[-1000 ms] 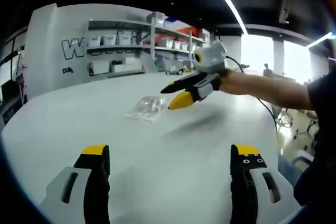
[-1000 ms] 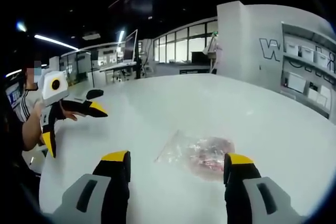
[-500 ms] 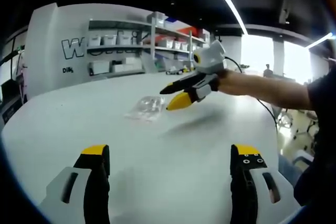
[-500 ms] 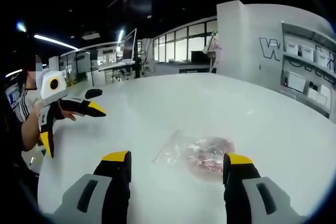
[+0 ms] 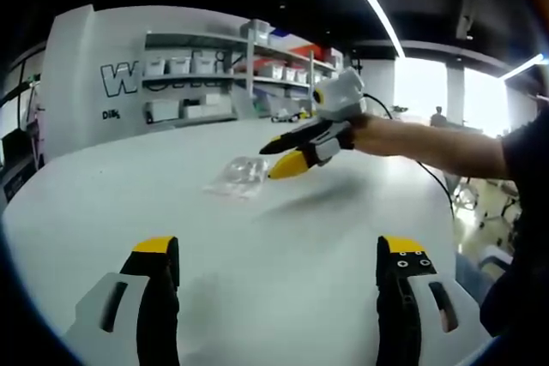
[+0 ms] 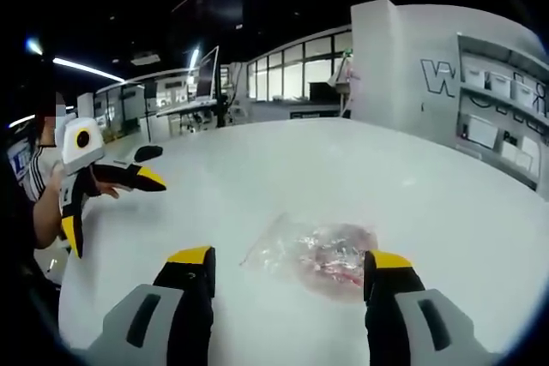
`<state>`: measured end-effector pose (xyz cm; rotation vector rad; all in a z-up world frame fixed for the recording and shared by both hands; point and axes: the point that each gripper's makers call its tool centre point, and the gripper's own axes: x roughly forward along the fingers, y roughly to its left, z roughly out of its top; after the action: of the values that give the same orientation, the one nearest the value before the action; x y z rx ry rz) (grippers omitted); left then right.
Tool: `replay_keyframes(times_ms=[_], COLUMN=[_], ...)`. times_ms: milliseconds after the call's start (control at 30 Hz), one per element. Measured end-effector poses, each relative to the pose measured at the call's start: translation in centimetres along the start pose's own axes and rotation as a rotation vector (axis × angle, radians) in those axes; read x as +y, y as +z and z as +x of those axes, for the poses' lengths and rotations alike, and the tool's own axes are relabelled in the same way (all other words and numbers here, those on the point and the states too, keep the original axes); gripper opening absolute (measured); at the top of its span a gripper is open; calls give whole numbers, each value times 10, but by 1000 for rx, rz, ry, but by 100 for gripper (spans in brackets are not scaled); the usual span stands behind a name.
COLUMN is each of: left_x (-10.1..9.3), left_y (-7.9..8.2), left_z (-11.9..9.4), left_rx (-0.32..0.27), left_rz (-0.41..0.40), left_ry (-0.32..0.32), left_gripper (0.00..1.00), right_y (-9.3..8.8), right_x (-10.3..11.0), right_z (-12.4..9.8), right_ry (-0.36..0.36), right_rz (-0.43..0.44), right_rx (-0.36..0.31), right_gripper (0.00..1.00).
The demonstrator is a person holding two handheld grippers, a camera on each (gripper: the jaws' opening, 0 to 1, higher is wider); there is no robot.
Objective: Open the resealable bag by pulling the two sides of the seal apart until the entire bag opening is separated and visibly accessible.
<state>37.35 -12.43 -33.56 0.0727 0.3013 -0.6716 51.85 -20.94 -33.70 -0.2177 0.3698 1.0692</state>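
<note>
the resealable bag [image 6: 313, 256] lies flat on the white table [image 6: 283, 169], clear plastic with pinkish contents showing through. in the right gripper view it sits just ahead of the right gripper [image 6: 290, 265], between the lines of the two yellow-tipped jaws and closer to the right-hand one, whose tip overlaps the bag's near edge in the picture; contact cannot be confirmed. the right gripper's jaws stand wide apart with nothing between them.

in the left gripper view the bag [image 5: 238, 176] lies well ahead on the table [image 5: 283, 237], far from the left gripper [image 5: 279, 253]. the left gripper's jaws are likewise spread wide and hold nothing.

the right gripper [image 5: 279, 154] is seen from the side in the left gripper view, held by a person's arm [image 5: 429, 145] reaching in from the right. its yellow and black jaw tips point toward the bag and hover just beside it, above the table surface; a shadow falls on the table below.

the left gripper [image 6: 107, 203] appears at the left edge of the right gripper view, held off the table edge, jaws parted, well apart from the bag.

background: a white wall with shelving [image 5: 223, 75] holding boxes, and windows [image 6: 300, 70] at the far end of the room. the bag's seal condition cannot be told at this size.
</note>
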Motion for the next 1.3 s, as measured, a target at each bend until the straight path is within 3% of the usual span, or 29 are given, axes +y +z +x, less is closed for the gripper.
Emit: replay_keyframes(times_ms=[467, 1300], left_x=[0, 1], left_y=[-1, -4], left_z=[0, 3], left_rx=[6, 7], left_rz=[2, -2], left_ry=[1, 0], left_gripper=[94, 94], right_y=[-1, -9], right_x=[-11, -11], right_z=[4, 10], right_ry=[-10, -24], right_rz=[16, 45], right_rx=[5, 22], right_gripper=[70, 69])
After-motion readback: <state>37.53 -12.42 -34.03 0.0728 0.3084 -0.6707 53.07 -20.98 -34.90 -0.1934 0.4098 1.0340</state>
